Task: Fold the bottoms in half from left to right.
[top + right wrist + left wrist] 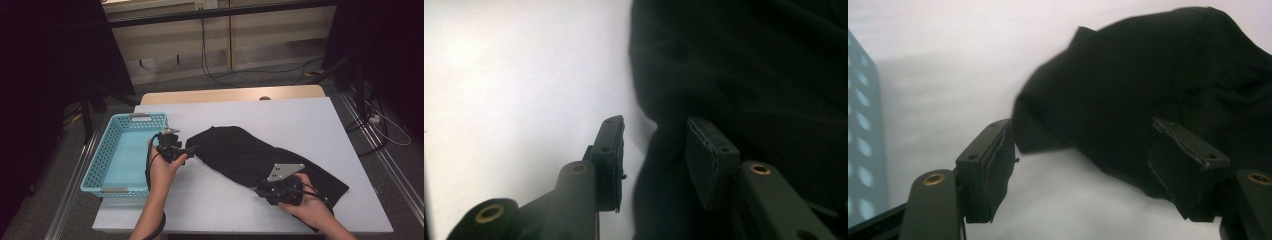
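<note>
A black garment (pixel 250 150) lies crumpled across the middle of the white table (pixel 300 115), running from centre to the near right. My left gripper (pixel 192 148) sits at the garment's left end. In the left gripper view its jaws (pixel 1080 130) stand wide apart, with the cloth's edge (pixel 1148 75) between and beyond them, not pinched. My right gripper (pixel 258 190) is at the garment's near edge. In the right gripper view it (pixel 655 121) is open, a gap shows between the pads, and the dark cloth (pixel 749 65) lies under the right jaw.
A light blue perforated basket (pixel 100 165) stands at the table's left edge, just left of my left hand; its wall (pixel 863 150) shows beside the left jaw. Bare white tabletop (pixel 514 75) lies left of the right gripper. Cables trail on the floor behind the table.
</note>
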Tool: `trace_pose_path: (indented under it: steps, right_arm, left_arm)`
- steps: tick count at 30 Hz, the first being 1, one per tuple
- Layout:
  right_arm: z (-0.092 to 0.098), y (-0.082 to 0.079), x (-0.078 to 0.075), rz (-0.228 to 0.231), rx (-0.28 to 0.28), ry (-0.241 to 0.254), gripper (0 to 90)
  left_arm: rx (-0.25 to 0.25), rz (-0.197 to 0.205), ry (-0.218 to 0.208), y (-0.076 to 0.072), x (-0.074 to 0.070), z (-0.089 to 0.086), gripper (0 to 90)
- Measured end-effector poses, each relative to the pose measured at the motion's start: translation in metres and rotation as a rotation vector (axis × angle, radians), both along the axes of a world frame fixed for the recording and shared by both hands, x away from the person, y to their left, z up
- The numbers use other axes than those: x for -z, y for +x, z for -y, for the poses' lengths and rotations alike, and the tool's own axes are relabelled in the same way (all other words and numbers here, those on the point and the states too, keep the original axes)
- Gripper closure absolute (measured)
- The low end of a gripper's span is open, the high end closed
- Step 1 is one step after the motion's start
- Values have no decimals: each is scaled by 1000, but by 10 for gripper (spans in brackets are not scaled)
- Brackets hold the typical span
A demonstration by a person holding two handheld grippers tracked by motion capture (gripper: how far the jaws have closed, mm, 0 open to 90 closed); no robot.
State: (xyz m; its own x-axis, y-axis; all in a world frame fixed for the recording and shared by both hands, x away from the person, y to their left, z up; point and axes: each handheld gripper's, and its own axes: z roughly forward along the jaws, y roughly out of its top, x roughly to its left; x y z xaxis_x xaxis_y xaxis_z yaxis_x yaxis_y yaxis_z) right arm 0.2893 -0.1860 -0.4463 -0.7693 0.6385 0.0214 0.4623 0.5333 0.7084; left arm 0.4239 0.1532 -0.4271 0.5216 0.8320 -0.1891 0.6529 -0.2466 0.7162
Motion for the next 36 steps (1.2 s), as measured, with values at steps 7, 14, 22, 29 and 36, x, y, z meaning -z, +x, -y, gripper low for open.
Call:
trace_pose_path:
  steps: [7, 14, 22, 29, 36]
  right_arm:
    - [2, 8, 6, 19, 22, -34, 636]
    - [5, 12, 5, -2, 18, -19, 868]
    - [14, 4, -5, -46, -17, 72, 874]
    - [20, -1, -13, -56, -34, 167, 874]
    - [17, 2, -9, 4, 25, 164, 774]
  left_arm:
    - [20, -25, -1, -6, 10, 7, 316]
    - [24, -46, 7, -4, 21, 18, 411]
    - [17, -51, -7, 3, 26, 24, 537]
    - [29, -72, -7, 3, 26, 29, 785]
    - [2, -29, -57, 6, 10, 21, 849]
